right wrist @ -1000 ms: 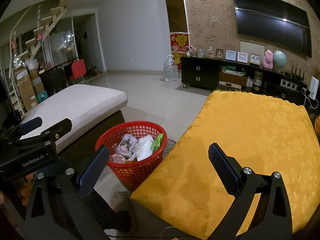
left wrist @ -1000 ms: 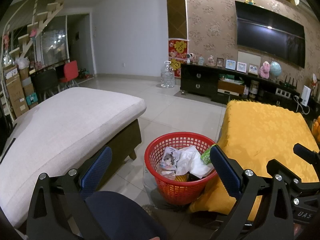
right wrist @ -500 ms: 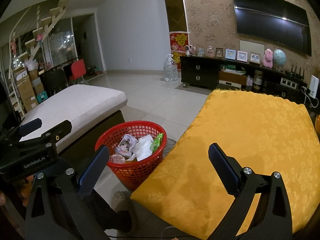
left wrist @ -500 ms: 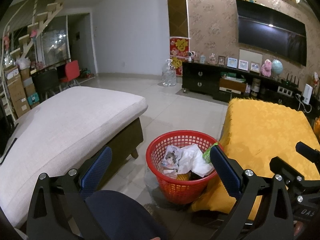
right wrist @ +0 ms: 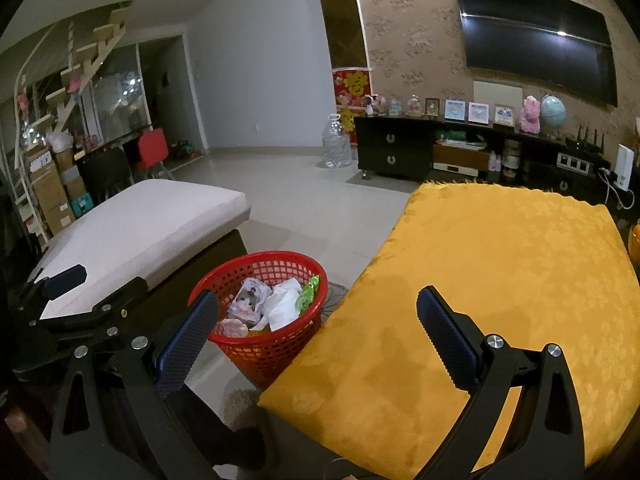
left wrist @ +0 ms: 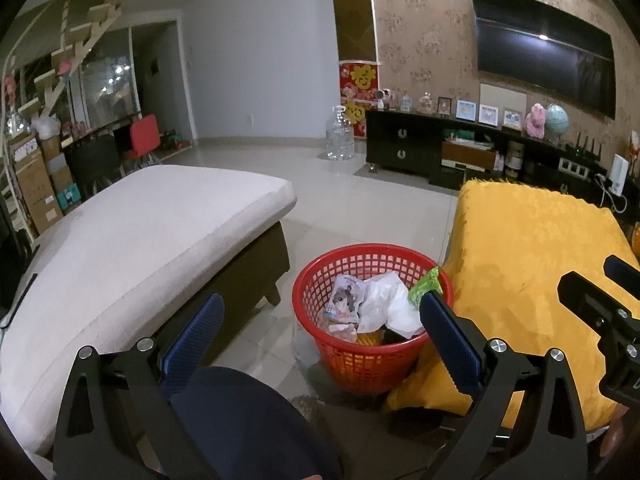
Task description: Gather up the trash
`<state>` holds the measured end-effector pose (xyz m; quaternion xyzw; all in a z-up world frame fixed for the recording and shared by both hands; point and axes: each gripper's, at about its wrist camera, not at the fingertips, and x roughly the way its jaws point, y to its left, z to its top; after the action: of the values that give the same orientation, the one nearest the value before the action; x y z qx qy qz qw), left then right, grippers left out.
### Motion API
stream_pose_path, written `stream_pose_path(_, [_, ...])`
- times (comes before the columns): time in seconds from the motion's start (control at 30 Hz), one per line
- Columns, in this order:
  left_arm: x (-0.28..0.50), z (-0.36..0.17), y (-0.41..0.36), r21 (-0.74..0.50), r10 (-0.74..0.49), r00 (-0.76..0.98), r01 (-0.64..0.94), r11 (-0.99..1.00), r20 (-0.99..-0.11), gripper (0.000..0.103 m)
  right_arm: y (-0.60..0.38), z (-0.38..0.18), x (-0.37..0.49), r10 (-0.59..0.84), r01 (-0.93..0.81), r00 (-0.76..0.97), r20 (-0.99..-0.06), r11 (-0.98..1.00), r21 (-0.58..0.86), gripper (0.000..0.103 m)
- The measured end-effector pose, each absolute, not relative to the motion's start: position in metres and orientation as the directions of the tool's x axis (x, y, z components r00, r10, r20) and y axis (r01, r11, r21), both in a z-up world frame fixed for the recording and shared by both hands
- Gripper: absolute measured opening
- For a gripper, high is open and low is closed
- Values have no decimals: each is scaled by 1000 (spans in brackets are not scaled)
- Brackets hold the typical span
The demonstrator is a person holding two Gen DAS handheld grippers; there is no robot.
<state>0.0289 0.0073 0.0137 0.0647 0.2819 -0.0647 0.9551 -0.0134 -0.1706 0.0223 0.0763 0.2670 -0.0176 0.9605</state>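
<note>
A red mesh basket (left wrist: 320,276) stands on the tiled floor between a white cushioned bench and a yellow-covered table. It holds trash: a printed wrapper (left wrist: 346,298), crumpled white paper (left wrist: 386,300) and a green packet (left wrist: 426,286) at its right rim. The basket also shows in the right wrist view (right wrist: 244,268). My left gripper (left wrist: 320,332) is open and empty, held above and in front of the basket. My right gripper (right wrist: 316,328) is open and empty, over the near left edge of the yellow table (right wrist: 500,260).
The white cushioned bench (left wrist: 140,232) is left of the basket. The yellow cloth (left wrist: 532,240) covers the table on the right. A dark TV cabinet (left wrist: 440,152) and a water jug (left wrist: 340,138) stand at the far wall. A dark knee (left wrist: 248,424) is below the left gripper.
The left gripper has risen and drawn back slightly, so the basket sits a little lower and further in view. The right gripper has barely moved. Both stay open.
</note>
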Motion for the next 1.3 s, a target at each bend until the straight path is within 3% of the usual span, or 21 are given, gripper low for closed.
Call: stream_pose_path(1.3, [28, 23, 6, 88, -79, 840, 149, 985, -537, 95, -173, 24, -14, 10, 74, 854, -520, 987, 140, 96])
